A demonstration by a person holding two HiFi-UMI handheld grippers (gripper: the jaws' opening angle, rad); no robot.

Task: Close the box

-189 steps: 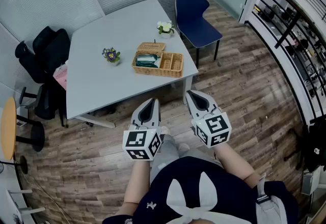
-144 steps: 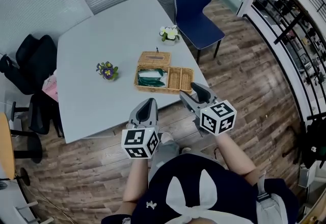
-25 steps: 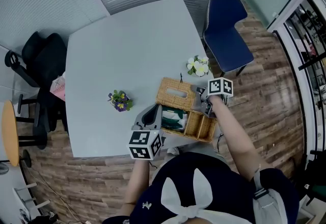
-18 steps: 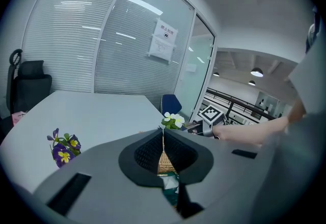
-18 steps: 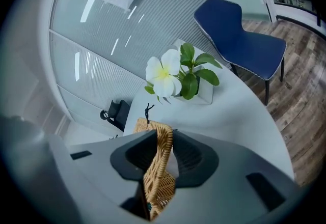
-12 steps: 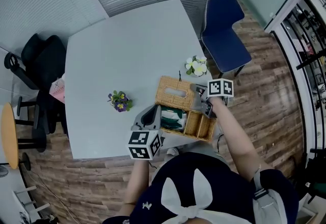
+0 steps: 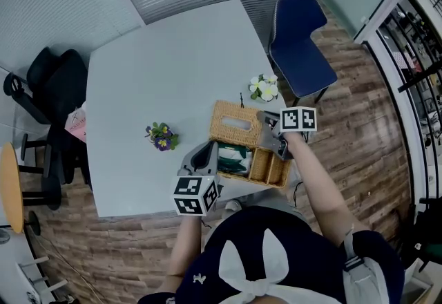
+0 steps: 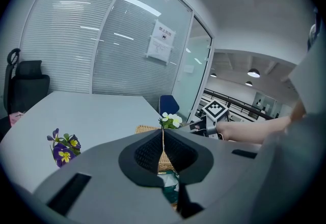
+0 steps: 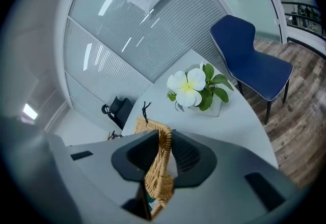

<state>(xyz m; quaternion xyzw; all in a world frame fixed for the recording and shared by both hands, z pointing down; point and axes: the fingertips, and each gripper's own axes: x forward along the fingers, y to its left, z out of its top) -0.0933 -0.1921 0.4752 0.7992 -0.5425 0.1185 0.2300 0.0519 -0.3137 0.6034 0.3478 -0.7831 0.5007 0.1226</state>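
On the table point(image 7: 159, 68), the right gripper point(image 9: 164, 137), jaws just tightened on the box lid point(image 7: 236, 123), may slip off its thin rim.

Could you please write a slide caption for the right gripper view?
Right gripper, its jaws just closing, grips the wicker lid; white flowers and blue chair beyond.

Bright, even lt; ceiling lamp point(image 8: 257, 72) glare; fisheye warp, edges dk.

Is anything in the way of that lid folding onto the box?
Only perhaps the left gripper, hovering shut at the near rim of the box. The right gripper, jaws just closing, pinches the lid; nothing else blocks it.
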